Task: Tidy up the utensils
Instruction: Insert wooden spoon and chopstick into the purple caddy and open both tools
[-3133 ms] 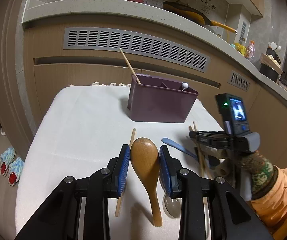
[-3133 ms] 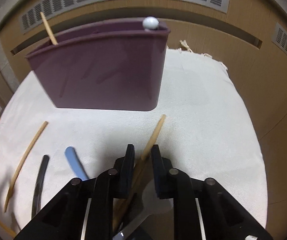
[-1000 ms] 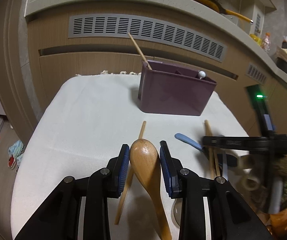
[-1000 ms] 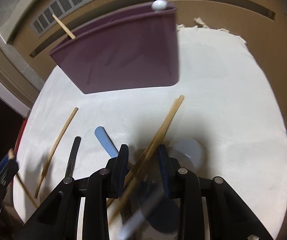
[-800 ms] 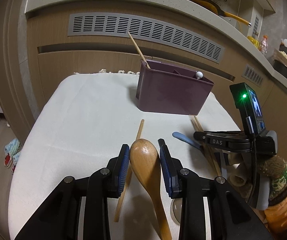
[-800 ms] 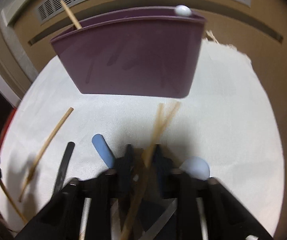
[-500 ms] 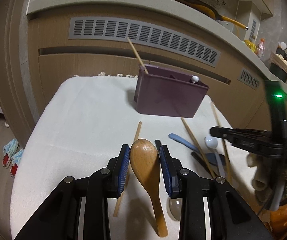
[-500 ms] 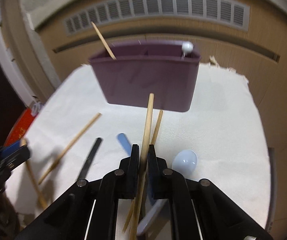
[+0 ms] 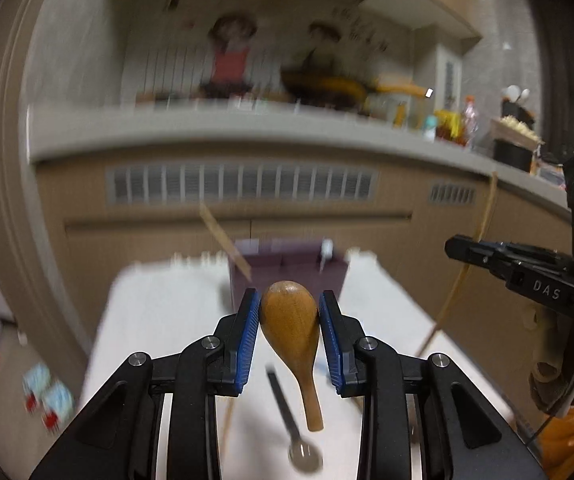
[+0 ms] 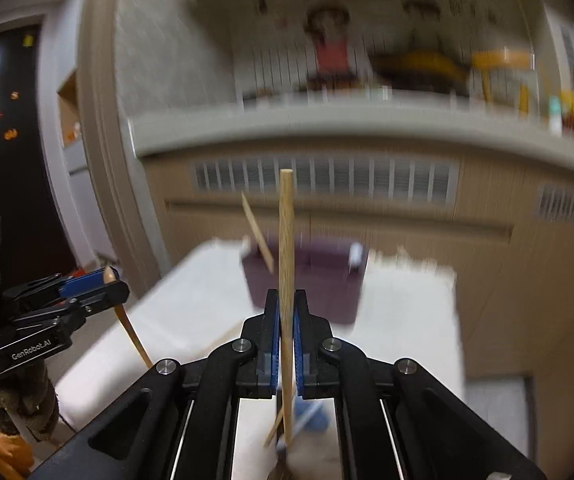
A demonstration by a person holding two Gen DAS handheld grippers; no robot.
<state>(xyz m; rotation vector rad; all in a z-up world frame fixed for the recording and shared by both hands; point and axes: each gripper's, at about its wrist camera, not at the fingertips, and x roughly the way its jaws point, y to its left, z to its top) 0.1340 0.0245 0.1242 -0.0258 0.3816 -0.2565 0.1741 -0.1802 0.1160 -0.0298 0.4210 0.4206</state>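
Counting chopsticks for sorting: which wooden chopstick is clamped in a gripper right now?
The long upright wooden chopstick, pinched between the right gripper's blue pads. Another chopstick leans out of the purple utensil box; a third lies on the white cloth.

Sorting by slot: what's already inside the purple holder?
Inside the purple holder: one leaning chopstick at its left end, a white-tipped utensil at the right. Walls and blur hide anything lower.

Wooden spoon (image 9: 290,322) and chopstick (image 10: 286,264) held aloft before purple organizer (image 9: 287,270).
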